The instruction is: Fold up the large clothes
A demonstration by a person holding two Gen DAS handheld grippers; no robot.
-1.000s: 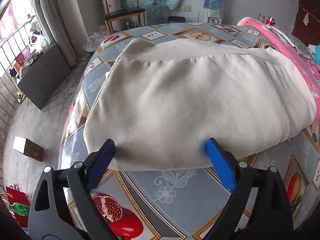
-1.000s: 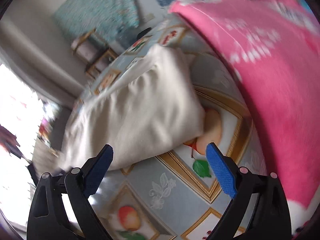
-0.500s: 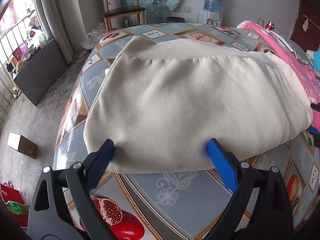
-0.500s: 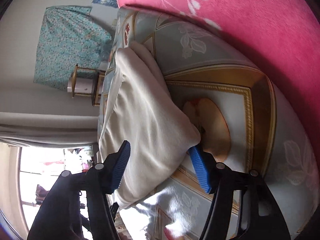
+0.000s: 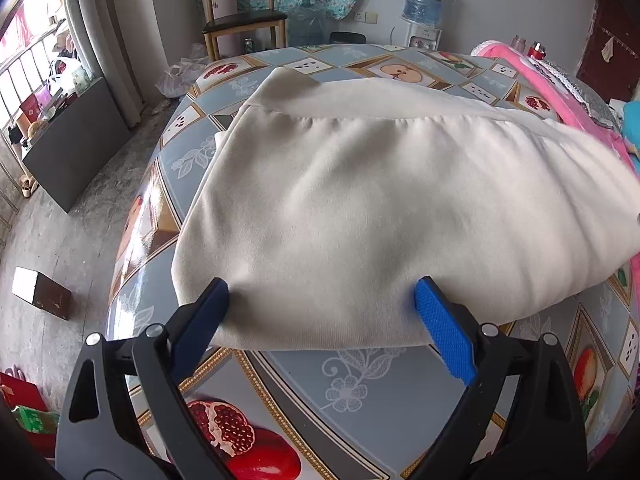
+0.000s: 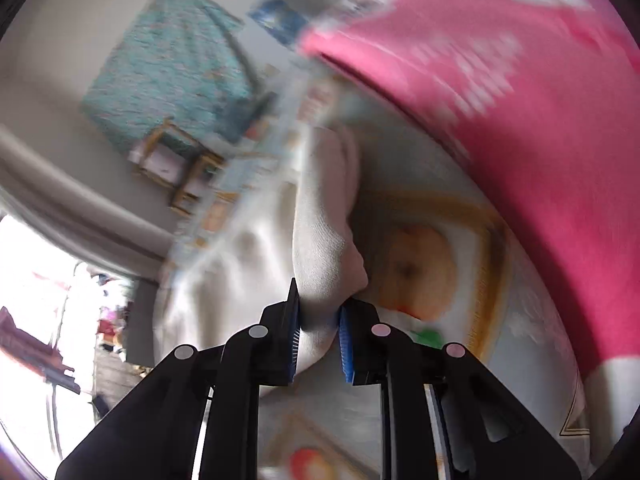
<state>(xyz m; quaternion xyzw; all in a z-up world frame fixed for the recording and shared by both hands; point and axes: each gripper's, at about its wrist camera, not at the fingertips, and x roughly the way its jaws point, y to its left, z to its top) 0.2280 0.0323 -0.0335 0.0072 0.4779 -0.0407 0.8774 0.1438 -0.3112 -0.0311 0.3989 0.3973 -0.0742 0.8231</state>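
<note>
Blue pads frame our left wrist view: the left hand-held gripper (image 5: 322,312) stands with its jaws wide apart, the pads resting at the near hem of the cream garment (image 5: 380,208) without pinching it. That garment lies folded across the worktop (image 5: 360,384), whose fruit-printed oilcloth shows a pomegranate at 6 o'clock. Beyond the cloth, at 12 o'clock, we see a wooden chair (image 5: 240,12), and at 1 o'clock a water dispenser (image 5: 426,4). A pink blanket (image 5: 560,92) runs along the worktop's edge at 2 o'clock.

From the right wrist view, blurred, our right hand-held gripper (image 6: 319,340) has just been closing, and its jaws are clamped on a bunched corner of the cream garment (image 6: 320,256), the cloth pinched between the pads. The pink blanket (image 6: 500,112) fills 1 to 3 o'clock.
</note>
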